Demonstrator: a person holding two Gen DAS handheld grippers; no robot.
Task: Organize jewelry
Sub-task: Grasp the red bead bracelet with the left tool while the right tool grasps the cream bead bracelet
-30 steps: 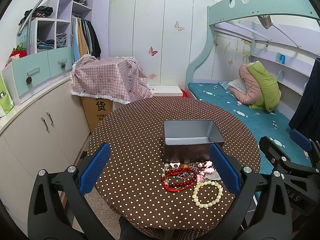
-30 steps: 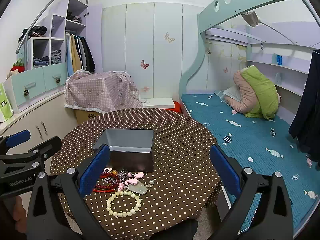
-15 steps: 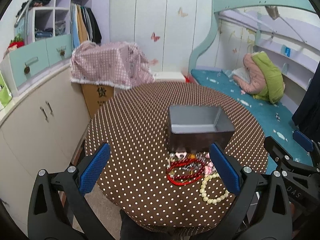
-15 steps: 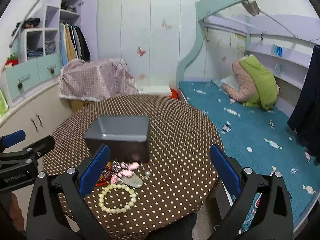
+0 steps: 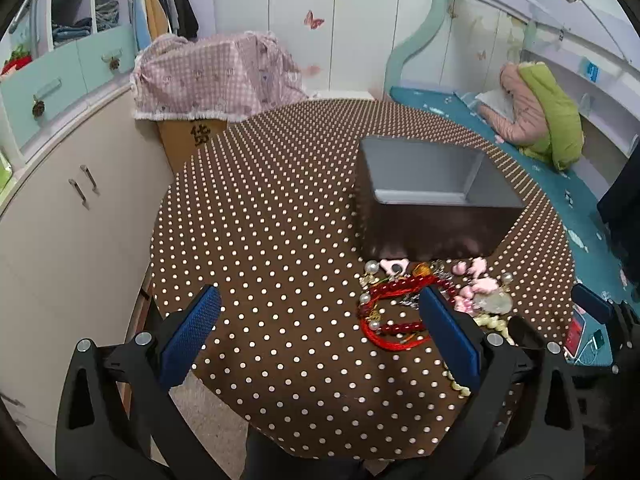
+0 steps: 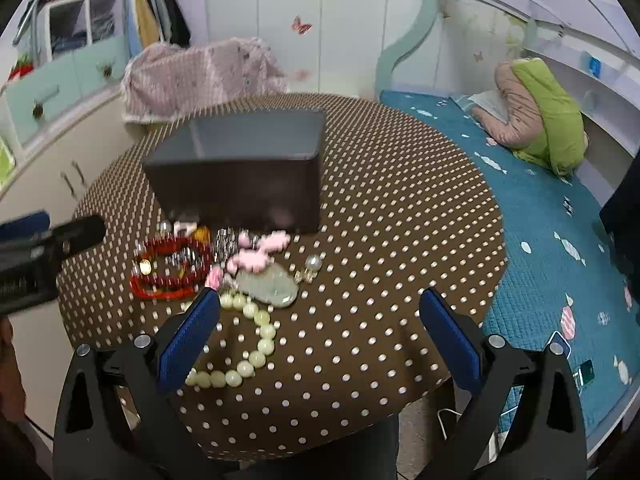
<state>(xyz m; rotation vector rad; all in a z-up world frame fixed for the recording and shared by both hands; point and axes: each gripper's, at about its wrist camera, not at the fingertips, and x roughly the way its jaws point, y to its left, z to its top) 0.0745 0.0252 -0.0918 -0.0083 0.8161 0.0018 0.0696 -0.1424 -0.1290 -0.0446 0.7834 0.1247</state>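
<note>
Brown cloth: polka-dotted table [image 5: 260, 240] fills both views, round, with white dots all over
Box: grey open tin [image 5: 432, 184] sits on the far half of the table, nothing visible inside it
Jewelry heap: piled on the cloth just in front of the tin's near wall, some pieces touching it
Red beads: red bracelet [image 5: 394, 320] lies at the left end of the heap (loops tangled with small pearls and metal bits)
Pale beads: cream bead bracelet [image 6: 244, 340] is nearest the table edge, a big loose ring
Pendant: pale green disc [image 6: 270, 286] rests against the cream beads, with pink charms [image 6: 256, 254] just behind it
Left gripper: left gripper [image 5: 318, 334] hangs above the near table, jaws wide apart and holding nothing; its right blue pad overlaps the red bracelet in view, contact cannot be told
Right gripper: right gripper [image 6: 318, 334] is also spread wide and holding nothing, its left pad right over the cream beads
Blur: the right wrist view is smeared
Backdrop: teal bed [image 6: 540, 216] beside the table, a pink checked cover [image 5: 216, 76] over a cardboard box behind it
</note>
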